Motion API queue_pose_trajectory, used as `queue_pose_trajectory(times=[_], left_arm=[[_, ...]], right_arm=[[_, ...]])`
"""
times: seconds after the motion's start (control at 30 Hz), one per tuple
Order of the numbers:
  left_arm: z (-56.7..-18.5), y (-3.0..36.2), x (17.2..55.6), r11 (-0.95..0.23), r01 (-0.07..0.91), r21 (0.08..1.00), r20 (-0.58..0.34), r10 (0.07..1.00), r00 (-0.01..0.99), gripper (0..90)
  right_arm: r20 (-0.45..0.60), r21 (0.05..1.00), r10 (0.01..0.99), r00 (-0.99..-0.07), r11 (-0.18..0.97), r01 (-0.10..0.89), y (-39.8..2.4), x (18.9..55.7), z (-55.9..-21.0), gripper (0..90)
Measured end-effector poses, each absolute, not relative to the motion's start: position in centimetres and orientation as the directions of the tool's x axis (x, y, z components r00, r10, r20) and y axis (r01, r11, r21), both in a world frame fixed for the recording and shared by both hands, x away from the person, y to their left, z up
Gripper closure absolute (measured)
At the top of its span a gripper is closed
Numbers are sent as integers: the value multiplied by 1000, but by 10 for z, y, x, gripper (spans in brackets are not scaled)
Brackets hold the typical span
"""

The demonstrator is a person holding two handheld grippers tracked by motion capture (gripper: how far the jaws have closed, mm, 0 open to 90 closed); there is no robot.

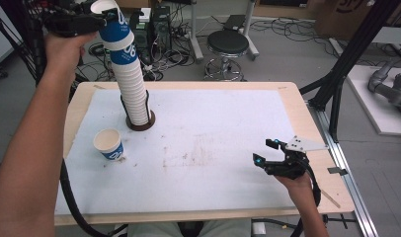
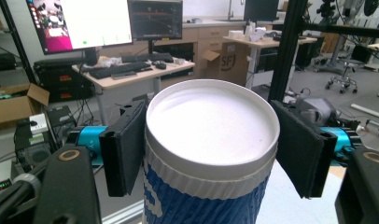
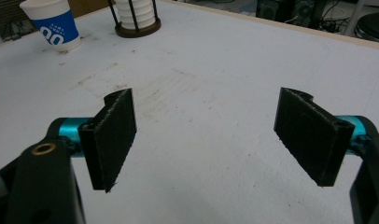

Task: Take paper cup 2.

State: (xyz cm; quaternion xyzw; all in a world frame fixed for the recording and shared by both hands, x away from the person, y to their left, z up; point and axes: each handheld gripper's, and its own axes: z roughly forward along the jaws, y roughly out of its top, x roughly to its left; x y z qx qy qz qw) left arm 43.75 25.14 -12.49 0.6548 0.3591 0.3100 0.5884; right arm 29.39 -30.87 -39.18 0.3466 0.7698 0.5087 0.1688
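A tall stack of white-and-blue paper cups [image 1: 133, 94] rises from a dark wire holder with a round brown base [image 1: 140, 123] at the mat's far left. High above the table, my left gripper [image 1: 105, 16] is shut on the top cup [image 1: 114, 29], which tilts off the stack. In the left gripper view both pads [image 2: 127, 149] press the sides of that cup [image 2: 211, 126] just under its rim. One cup [image 1: 108, 143] stands upright alone on the mat, in front of the holder. My right gripper [image 1: 265, 151] hovers open and holds nothing over the mat's right side, its fingertips [image 3: 114, 140] wide apart.
A white mat [image 1: 203, 143] with faint brown stains covers the wooden table [image 1: 307, 118]. A black stool [image 1: 228, 44] and cables sit beyond the far edge. A black frame post [image 1: 346, 59] stands at the right. The lone cup [image 3: 52, 23] and holder [image 3: 137, 25] lie far ahead of the right gripper.
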Motion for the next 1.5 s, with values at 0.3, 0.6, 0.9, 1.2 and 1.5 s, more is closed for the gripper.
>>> queue_pose_trajectory(times=[0.3,0.6,0.9,1.2,1.5], left_arm=[[-114,254,427,-35,74,997,-11,836,548,304],[-105,258,410,-33,45,998,2,833,553,305],[-106,260,382,-22,23,1000,3,796,605,305],[-123,251,359,-20,16,1000,4,730,684,305],[-146,243,343,-39,7,999,21,677,735,305]], right_arm=[[90,902,703,-705,242,357,-309,293,-390,214],[94,901,700,-708,243,360,-307,292,-389,214],[98,903,696,-712,238,356,-305,291,-388,214],[98,902,695,-712,241,359,-303,289,-387,214],[92,903,700,-708,242,356,-302,288,-387,214]])
